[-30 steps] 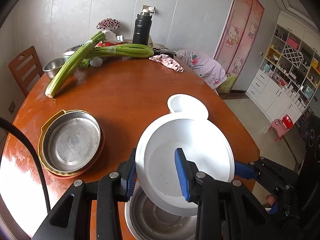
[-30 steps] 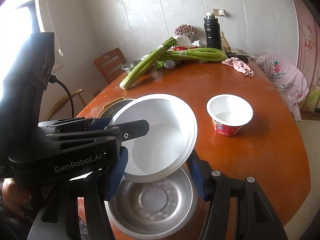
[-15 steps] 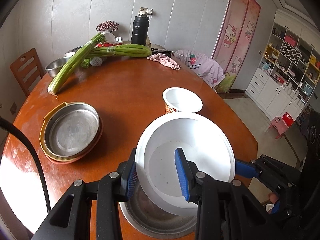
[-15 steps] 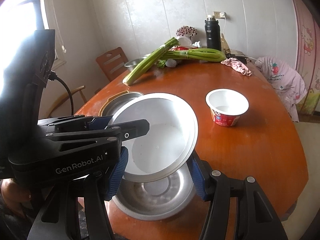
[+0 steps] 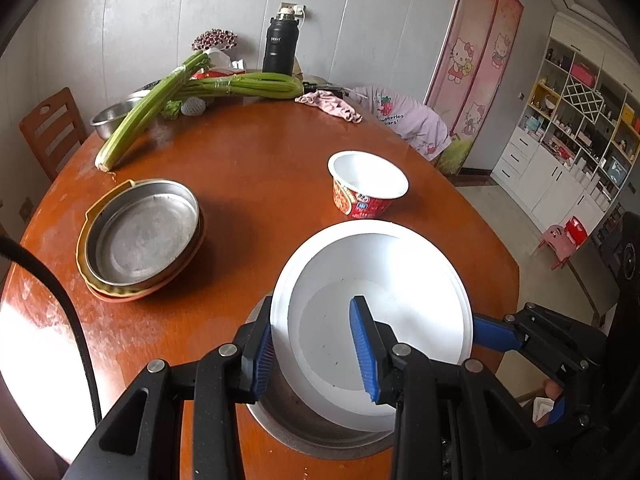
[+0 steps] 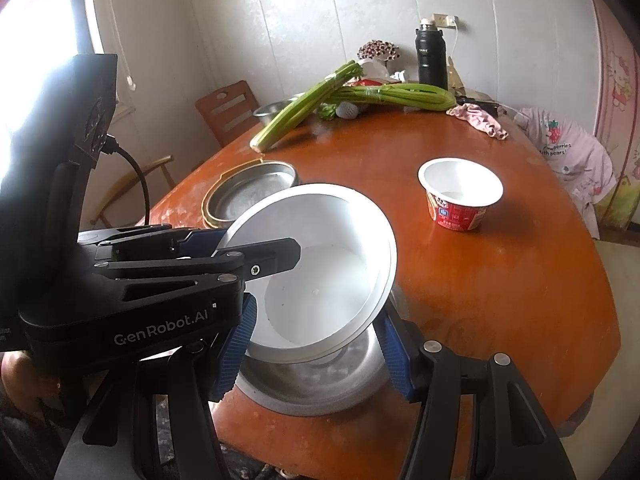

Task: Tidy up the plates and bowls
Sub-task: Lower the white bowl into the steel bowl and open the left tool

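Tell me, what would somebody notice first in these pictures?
First, the big white bowl up front, tilted, its rim pinched by the left gripper above a metal bowl at the table's near edge. Then the red instant-noodle cup standing just beyond it, and the stack of metal plates over to the left. Long green celery lies at the far side.

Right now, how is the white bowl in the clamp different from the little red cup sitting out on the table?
The white bowl is wide and shallow; the red cup is narrow and deeper. The white bowl is tilted, held by the left gripper over a steel bowl, while the red cup stands upright on the table, untouched. The white bowl looks plain white; the red cup has a printed red outside. Both are white inside and look empty.
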Demonstrator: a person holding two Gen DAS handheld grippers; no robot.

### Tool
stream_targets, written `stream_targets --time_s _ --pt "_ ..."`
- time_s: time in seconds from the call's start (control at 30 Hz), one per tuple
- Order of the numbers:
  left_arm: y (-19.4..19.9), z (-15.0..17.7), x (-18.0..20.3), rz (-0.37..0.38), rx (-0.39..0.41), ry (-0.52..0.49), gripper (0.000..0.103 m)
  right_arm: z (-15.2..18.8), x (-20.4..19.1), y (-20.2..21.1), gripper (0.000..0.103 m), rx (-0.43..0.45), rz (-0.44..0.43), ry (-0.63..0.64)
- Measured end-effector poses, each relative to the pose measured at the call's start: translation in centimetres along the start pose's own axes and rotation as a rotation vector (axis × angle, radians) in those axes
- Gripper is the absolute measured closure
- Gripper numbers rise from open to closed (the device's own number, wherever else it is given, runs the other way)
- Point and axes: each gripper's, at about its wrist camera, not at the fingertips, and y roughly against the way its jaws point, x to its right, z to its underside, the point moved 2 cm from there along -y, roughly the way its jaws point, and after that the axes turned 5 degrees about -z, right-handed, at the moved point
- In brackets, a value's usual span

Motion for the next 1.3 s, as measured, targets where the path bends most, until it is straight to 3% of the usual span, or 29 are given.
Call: stream_targets --time_s 0.6,1.3 --pt "-2.9 1.4 -0.6 0.000 -0.063 0.024 0.067 1.6 0.7 -2.5 0.040 -0.078 -0.006 -0.025" --pt "-4.8 1.8 -0.9 -0.018 -0.095 0.018 0.066 1.9 1.2 -4.3 0.040 -0.112 0.006 -0.023"
